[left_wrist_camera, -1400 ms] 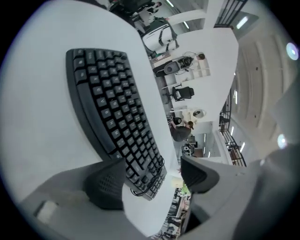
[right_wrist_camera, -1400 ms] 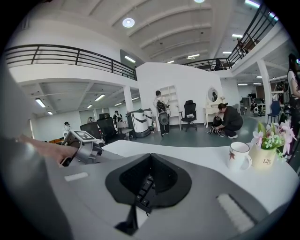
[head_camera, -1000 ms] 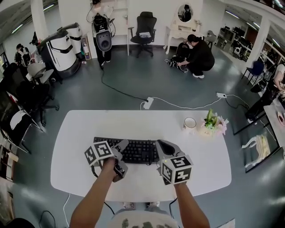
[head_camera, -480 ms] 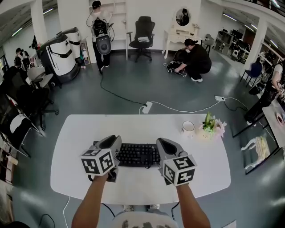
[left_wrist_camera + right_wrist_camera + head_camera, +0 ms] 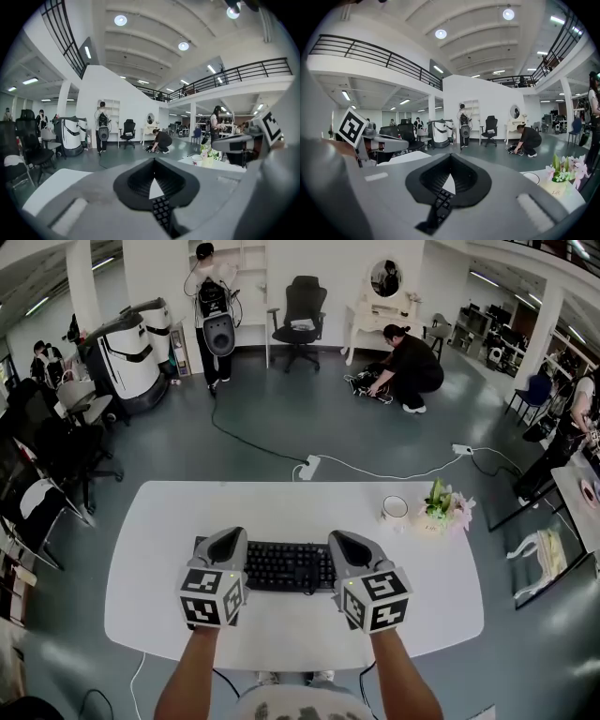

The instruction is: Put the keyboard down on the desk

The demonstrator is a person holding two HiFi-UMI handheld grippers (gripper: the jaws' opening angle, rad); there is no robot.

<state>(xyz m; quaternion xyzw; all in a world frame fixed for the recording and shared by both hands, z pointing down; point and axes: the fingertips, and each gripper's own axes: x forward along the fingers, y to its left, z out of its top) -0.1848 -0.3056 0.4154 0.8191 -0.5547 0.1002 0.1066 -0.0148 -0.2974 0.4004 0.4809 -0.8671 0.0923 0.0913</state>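
A black keyboard (image 5: 281,566) lies lengthwise between my two grippers over the white desk (image 5: 150,521). My left gripper (image 5: 228,545) is at its left end. Its jaws have just been closing and now stand shut on that end, with keys (image 5: 161,213) showing in the slit between them in the left gripper view (image 5: 154,187). My right gripper (image 5: 349,545) is shut on the right end, where keys (image 5: 440,201) again show between its jaws (image 5: 449,185). The keyboard looks slightly raised off the desk; I cannot tell the gap.
A white cup (image 5: 395,507) and a small pot of flowers (image 5: 445,502) stand at the desk's far right. Beyond the desk a power strip and cables (image 5: 309,465) lie on the floor. Office chairs (image 5: 56,456) stand to the left, and people work farther back.
My left gripper has rolled upright, moved from the keyboard's front to its left end and closed on it. Both grippers sit a little higher. The right gripper kept its hold.
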